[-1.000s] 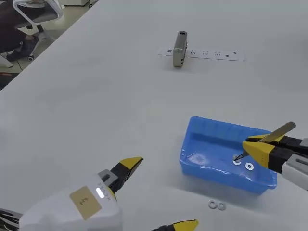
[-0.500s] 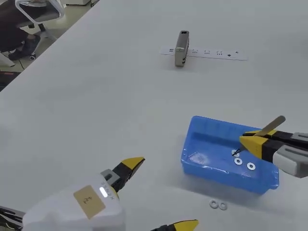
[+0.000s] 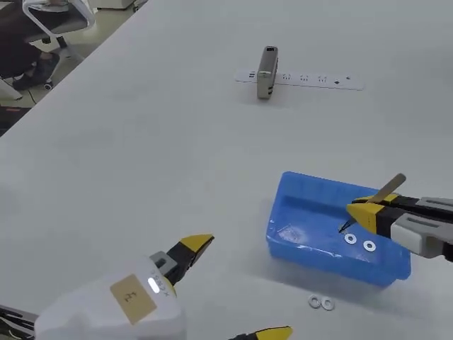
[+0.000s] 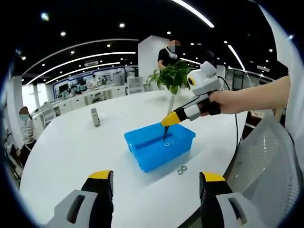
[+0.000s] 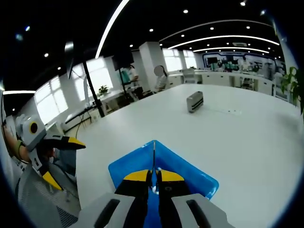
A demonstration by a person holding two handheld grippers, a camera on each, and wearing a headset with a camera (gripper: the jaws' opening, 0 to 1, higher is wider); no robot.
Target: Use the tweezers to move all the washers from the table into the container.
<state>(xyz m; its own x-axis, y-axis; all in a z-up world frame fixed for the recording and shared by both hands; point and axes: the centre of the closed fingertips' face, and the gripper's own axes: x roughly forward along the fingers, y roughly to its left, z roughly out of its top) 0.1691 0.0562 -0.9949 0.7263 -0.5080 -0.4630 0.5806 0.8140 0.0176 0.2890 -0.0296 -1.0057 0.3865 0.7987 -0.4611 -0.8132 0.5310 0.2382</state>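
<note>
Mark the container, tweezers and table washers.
container [image 3: 327, 261], head view, near wall.
tweezers [image 3: 390, 188], head view, tan upper end.
table washers [image 3: 314, 302], head view, ring of one of the pair.

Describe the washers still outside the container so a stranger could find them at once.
On the white table sits a blue container. Just outside its near long wall, two small silver washers lie side by side on the bare tabletop. Unlike the two washers inside the container, these lie on white, not blue.
</note>
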